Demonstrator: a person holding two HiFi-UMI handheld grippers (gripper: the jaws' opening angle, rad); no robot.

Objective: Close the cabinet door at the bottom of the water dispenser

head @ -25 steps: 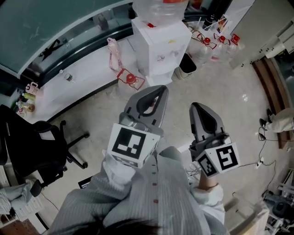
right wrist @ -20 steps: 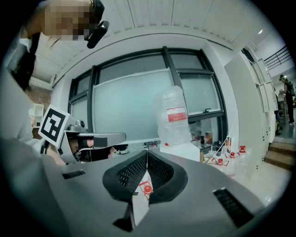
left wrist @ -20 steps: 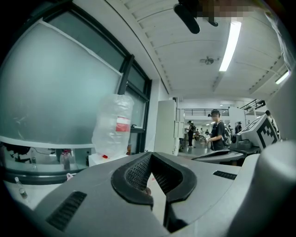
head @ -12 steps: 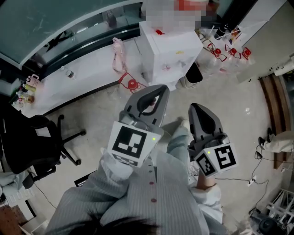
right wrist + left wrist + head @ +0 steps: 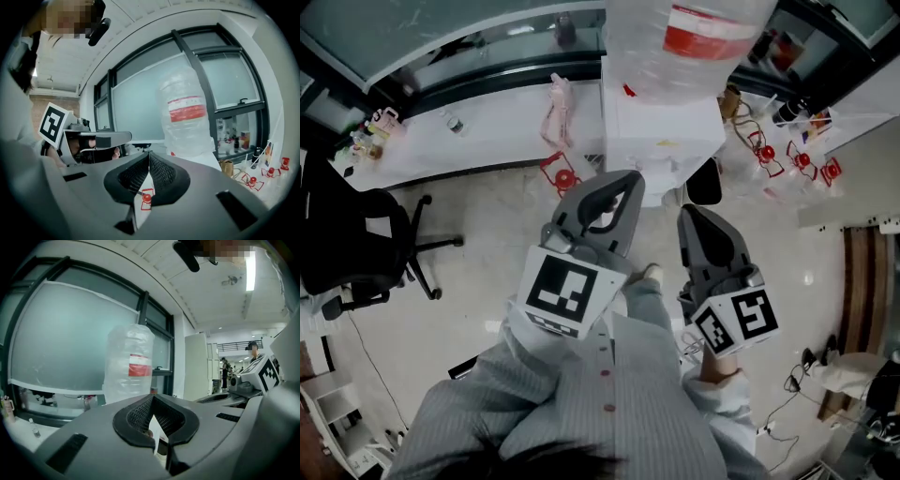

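The white water dispenser [image 5: 664, 131] stands ahead of me against the window ledge, with a big clear bottle with a red label [image 5: 703, 33] on top. Its bottom cabinet door is hidden behind my grippers in the head view. My left gripper [image 5: 624, 178] is held level and points at the dispenser's lower left, jaws shut and empty. To its right my right gripper [image 5: 687, 214] is also shut with nothing in it. The bottle [image 5: 129, 366] rises above the shut left gripper [image 5: 152, 397] in the left gripper view, and the bottle [image 5: 185, 117] above the shut right gripper [image 5: 149, 153] in the right gripper view.
A black bin [image 5: 705, 181] stands right of the dispenser's foot. Red-capped bottle racks lie on the floor at its left [image 5: 562, 174] and right [image 5: 797, 157]. A pink bag [image 5: 555, 108] hangs at the white ledge [image 5: 478, 131]. A black office chair [image 5: 347, 239] is far left.
The person has walked toward the dispenser, which now sits nearer and larger in the head view. Both grippers have travelled forward with the person, still shut and side by side.
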